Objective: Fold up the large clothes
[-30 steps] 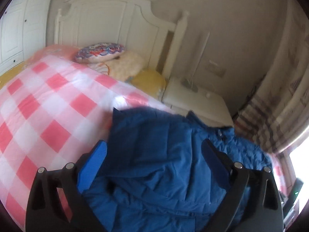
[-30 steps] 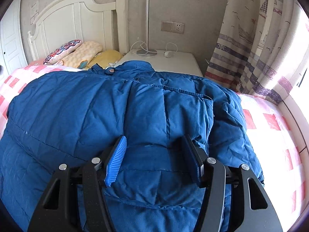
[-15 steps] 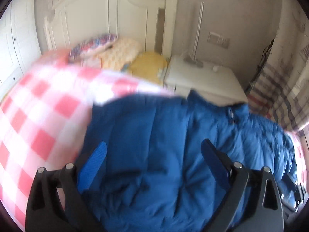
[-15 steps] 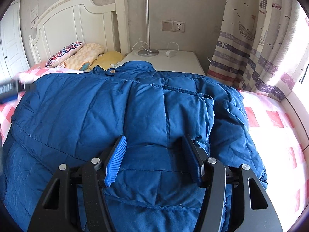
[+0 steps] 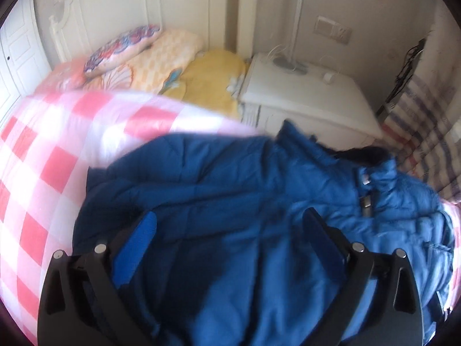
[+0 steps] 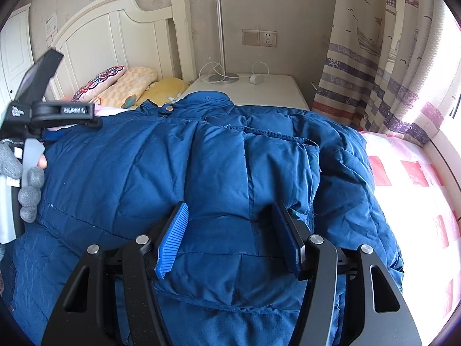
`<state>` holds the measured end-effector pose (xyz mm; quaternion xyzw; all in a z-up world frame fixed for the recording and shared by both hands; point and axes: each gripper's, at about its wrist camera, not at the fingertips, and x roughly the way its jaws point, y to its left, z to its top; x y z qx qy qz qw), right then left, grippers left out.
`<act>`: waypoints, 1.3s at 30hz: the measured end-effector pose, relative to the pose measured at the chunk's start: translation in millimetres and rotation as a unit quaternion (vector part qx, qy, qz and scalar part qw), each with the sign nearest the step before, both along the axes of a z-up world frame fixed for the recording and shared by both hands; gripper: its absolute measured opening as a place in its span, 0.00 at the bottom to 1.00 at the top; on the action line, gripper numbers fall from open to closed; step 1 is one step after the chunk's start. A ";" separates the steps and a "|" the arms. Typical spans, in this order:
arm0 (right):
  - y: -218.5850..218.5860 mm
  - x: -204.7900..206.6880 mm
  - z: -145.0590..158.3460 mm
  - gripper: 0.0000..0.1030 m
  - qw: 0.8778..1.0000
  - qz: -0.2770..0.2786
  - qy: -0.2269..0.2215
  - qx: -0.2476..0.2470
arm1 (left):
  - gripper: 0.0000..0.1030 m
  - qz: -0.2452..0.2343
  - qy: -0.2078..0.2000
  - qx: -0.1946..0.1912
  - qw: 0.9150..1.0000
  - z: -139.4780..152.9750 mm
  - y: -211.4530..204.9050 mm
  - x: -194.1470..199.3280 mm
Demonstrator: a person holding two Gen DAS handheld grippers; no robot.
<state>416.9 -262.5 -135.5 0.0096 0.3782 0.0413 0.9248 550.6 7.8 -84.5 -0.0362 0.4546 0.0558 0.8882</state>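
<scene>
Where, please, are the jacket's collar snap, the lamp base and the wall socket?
collar snap (image 6: pixel 168 108), right wrist view, on the metal stud.
lamp base (image 6: pixel 223 77), right wrist view, on the flat round foot.
wall socket (image 6: pixel 268 38), right wrist view, on the white faceplate.

Left gripper (image 5: pixel 230 232) swings rightward across blue jacket (image 5: pixel 259 201): collar snap and bedside table (image 5: pixel 302 86) now ahead, checked bedspread (image 5: pixel 57 144) slides off to its left. In right wrist view, left gripper (image 6: pixel 62 112) enters at far left, over jacket edge.
</scene>
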 end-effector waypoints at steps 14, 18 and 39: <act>-6.0 0.0 0.3 0.55 1.000 0.004 0.001 0.023 | 0.97 -0.048 -0.033 0.006 0.998 2.2 -17.6 -28.8; -6.9 0.0 0.3 0.56 1.000 0.004 0.001 0.027 | 0.98 -0.112 -0.057 0.040 0.991 -1.8 -42.7 -80.1; -3.9 -3.6 0.1 0.56 1.000 0.001 -0.005 0.017 | 0.99 -0.040 -0.047 0.044 0.997 -33.6 26.8 -108.6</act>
